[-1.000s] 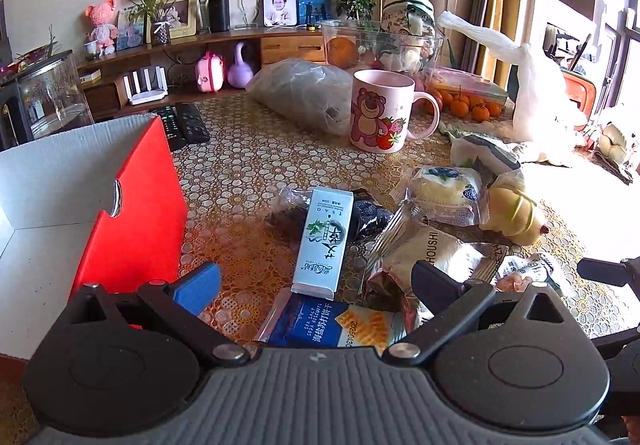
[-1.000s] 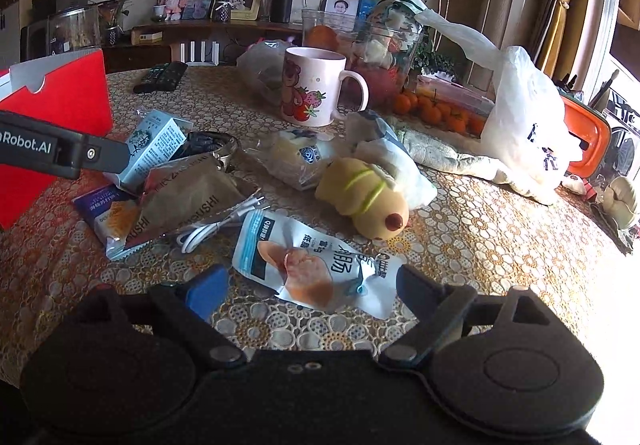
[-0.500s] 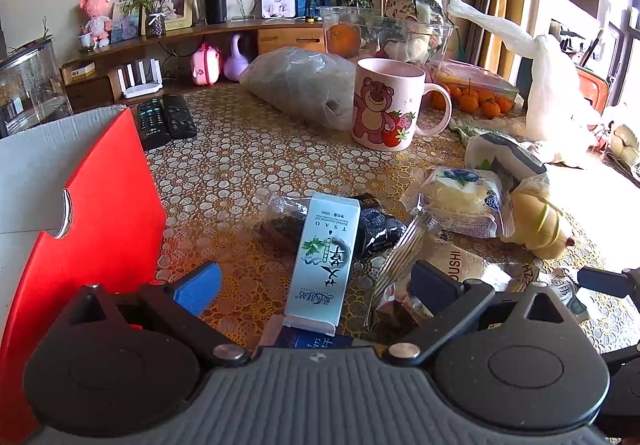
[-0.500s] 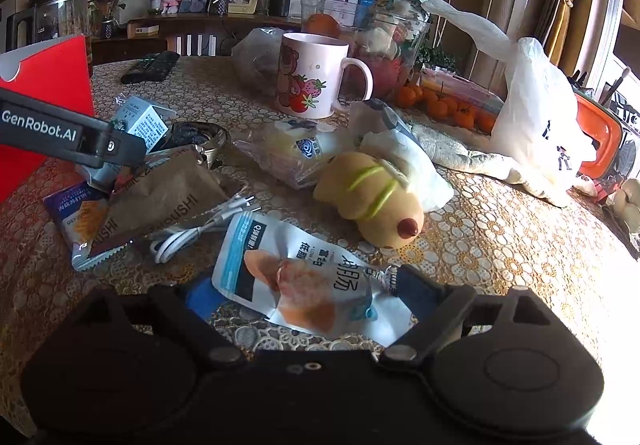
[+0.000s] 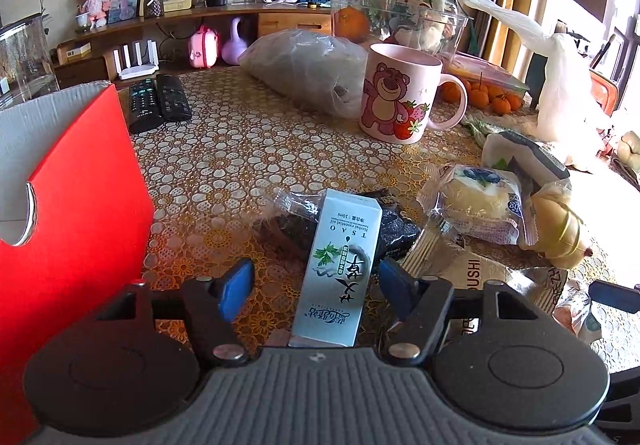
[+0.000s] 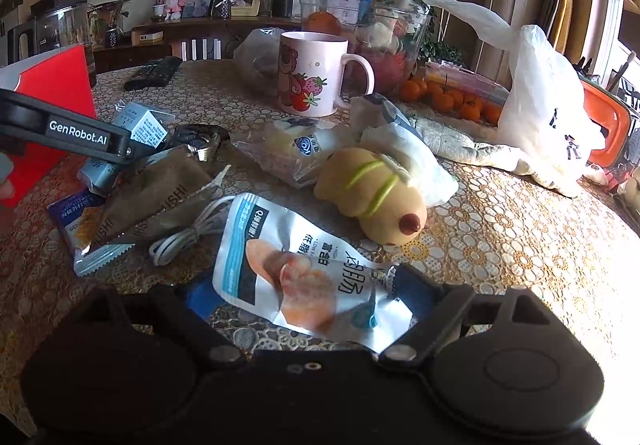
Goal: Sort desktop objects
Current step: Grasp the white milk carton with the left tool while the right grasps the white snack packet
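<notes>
The pale blue box (image 5: 340,269) of herbal oil sits right between the 2 blue pads of the left gripper (image 5: 316,283), leaning on a dark crinkly packet (image 5: 396,229) behind it, its near end almost at the gripper body. The jaws have just been closing in on it, but there's a visible gap on both sides, so neither pad (image 5: 236,287) is touching the box and nothing is gripped. From the right wrist view you can see that same left gripper (image 6: 80,139) coming in from the left edge, with the top of the box (image 6: 146,127) poking out past it. Just to the left of the box is a red cardboard box (image 5: 80,213), open with its flap up. To the right there's a brown sushi wrapper (image 5: 476,277), a wrapped bun (image 5: 476,205) and a yellow plush toy (image 5: 560,233). The right gripper (image 6: 296,297) is spread wide around a white snack pouch (image 6: 296,269) lying flat on the patterned tablecloth (image 5: 256,141); the pouch covers part of the pads, so I can't really tell whether they touch it. A white cable (image 6: 188,233) is coiled just left of the pouch. Further back stand a pink bear mug (image 5: 400,97), 2 remotes (image 5: 158,101) and a white plastic bag (image 6: 540,105).
</notes>
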### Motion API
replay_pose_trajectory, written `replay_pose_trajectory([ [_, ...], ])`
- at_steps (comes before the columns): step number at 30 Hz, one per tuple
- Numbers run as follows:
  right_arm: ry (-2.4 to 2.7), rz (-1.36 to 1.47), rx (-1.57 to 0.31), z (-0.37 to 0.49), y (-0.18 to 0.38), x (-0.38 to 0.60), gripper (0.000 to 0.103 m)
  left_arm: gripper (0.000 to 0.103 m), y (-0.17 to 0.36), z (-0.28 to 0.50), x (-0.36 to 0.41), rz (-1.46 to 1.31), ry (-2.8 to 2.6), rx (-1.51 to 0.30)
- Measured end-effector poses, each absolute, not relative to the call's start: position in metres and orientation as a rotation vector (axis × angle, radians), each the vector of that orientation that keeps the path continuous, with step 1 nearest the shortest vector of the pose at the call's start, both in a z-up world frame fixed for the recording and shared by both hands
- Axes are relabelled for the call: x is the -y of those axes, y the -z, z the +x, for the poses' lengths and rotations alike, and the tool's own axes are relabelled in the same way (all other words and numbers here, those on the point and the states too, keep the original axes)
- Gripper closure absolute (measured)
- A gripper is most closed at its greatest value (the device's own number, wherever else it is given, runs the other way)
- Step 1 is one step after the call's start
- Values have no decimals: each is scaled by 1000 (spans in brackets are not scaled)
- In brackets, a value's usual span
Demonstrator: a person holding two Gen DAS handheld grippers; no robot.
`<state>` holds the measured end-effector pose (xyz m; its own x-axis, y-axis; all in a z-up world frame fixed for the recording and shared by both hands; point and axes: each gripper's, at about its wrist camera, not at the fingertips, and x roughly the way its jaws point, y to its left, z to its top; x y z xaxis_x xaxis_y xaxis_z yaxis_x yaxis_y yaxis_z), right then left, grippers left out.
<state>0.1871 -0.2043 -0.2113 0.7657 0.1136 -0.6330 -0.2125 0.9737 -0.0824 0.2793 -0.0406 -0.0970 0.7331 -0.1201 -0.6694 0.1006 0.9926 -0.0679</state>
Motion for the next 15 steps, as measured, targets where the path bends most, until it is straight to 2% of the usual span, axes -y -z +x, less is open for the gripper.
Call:
replay_pose_trajectory([
  [1,-179,-155,-677,187,211,204,15,50,97,279,41,-21,120,-741],
  [2,-180,-157,-676,187,211,204,16,53,97,279,42,-17,121,-741],
  [4,-185,-169,-672,185,210,203,22,69,97,278,43,-14,133,-736],
  [5,-186,-183,-667,184,209,202,24,70,97,277,44,-7,134,-734],
  [7,-178,-207,-659,182,207,200,41,74,96,275,46,9,134,-729],
  [12,-178,-258,-640,176,203,197,55,75,94,271,48,24,136,-724],
  [13,-178,-271,-625,173,201,196,66,75,93,269,47,27,137,-721],
  [15,-175,-306,-596,170,197,193,73,75,92,268,48,29,136,-719],
])
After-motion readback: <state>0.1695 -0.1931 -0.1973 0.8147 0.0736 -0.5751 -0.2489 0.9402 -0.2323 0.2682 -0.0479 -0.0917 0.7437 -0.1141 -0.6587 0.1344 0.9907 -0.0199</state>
